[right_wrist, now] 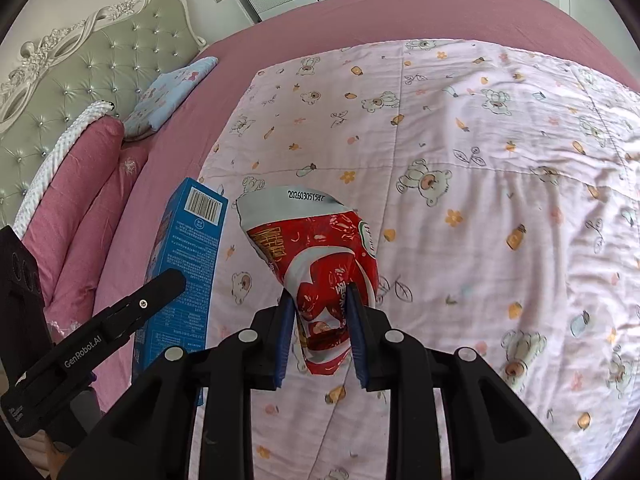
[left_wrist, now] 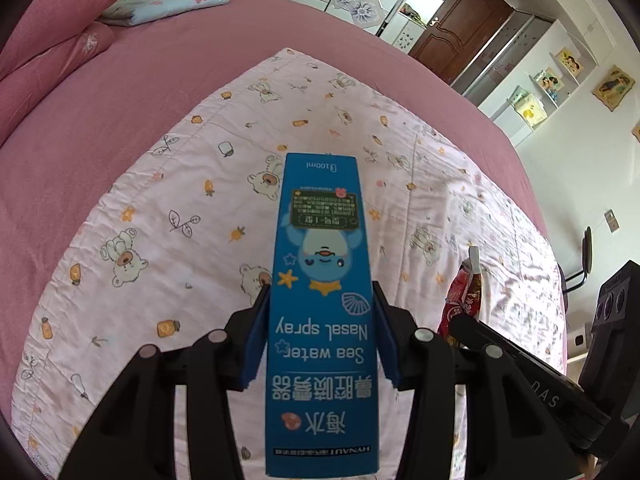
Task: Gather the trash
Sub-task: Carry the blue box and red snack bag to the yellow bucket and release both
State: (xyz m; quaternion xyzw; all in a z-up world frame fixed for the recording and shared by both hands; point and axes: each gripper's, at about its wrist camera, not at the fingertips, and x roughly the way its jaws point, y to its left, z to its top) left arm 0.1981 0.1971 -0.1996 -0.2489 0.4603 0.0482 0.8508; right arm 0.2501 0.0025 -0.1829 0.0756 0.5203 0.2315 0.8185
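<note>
Now we note L gripper (left_wrist: 320, 300) clamped on blue nasal-spray box (left_wrist: 322, 280), R gripper (right_wrist: 320, 300) pinching red snack wrapper (right_wrist: 320, 256); both held above the bear-print quilt (right_wrist: 480, 160) on pink bed (left_wrist: 120, 100).

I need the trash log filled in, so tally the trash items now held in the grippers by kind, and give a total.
Tall blue cardboard nasal spray box, clamped in the left gripper: 1
Crumpled red and white plastic snack wrapper, pinched in the right gripper: 1
Total: 2
</note>
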